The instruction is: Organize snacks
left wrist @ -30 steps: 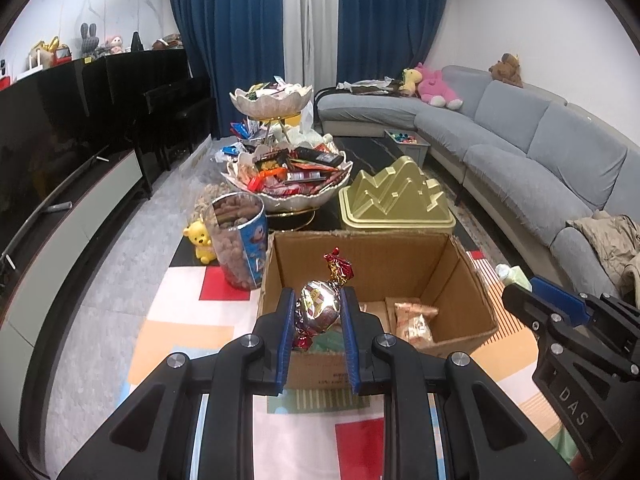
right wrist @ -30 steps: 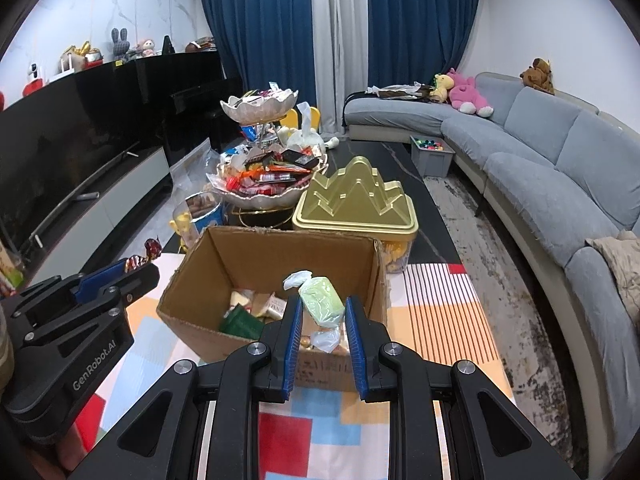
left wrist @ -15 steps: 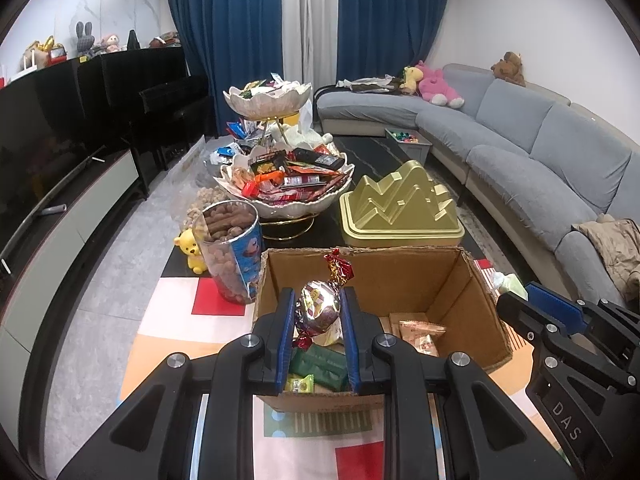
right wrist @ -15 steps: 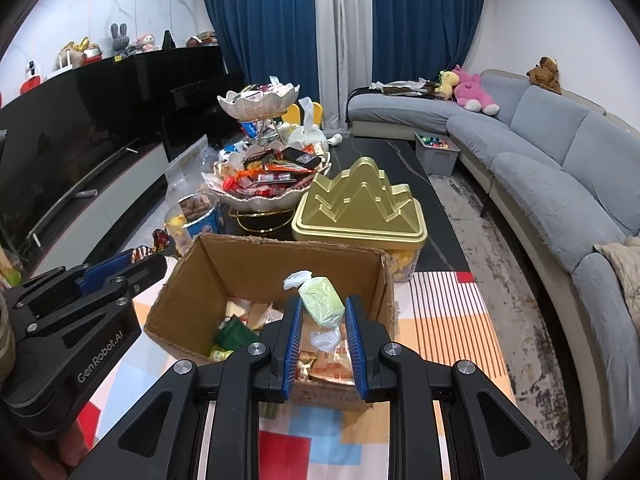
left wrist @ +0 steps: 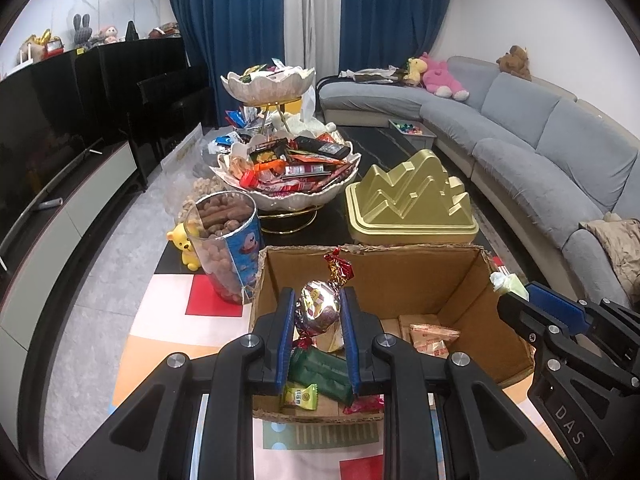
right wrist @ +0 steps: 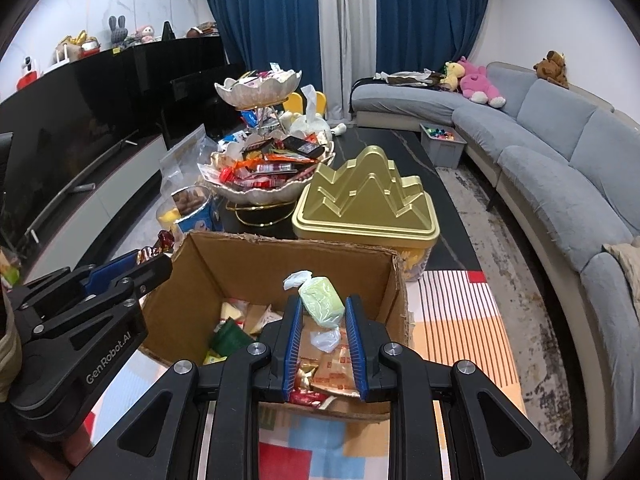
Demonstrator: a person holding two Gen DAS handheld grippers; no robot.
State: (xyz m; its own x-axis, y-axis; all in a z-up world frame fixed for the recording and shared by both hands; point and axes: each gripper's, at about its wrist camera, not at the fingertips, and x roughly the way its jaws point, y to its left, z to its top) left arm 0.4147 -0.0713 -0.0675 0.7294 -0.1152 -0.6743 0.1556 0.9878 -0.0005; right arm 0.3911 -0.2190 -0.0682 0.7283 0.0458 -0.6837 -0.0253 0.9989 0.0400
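Note:
My left gripper is shut on a silver foil candy with red twisted ends, held over the near left part of an open cardboard box. My right gripper is shut on a pale green wrapped candy, held over the same box, near its front right side. The box holds several snack packets, among them a green pack and orange-white packets. Each gripper shows at the edge of the other's view.
Behind the box stand a gold mountain-shaped tin, a two-tier shell bowl stand full of snacks and a clear tub of brown snacks. A grey sofa runs along the right, a TV cabinet along the left.
Both grippers have moved forward and now hang over the box, with more of its inside in view. Both candies stay held.

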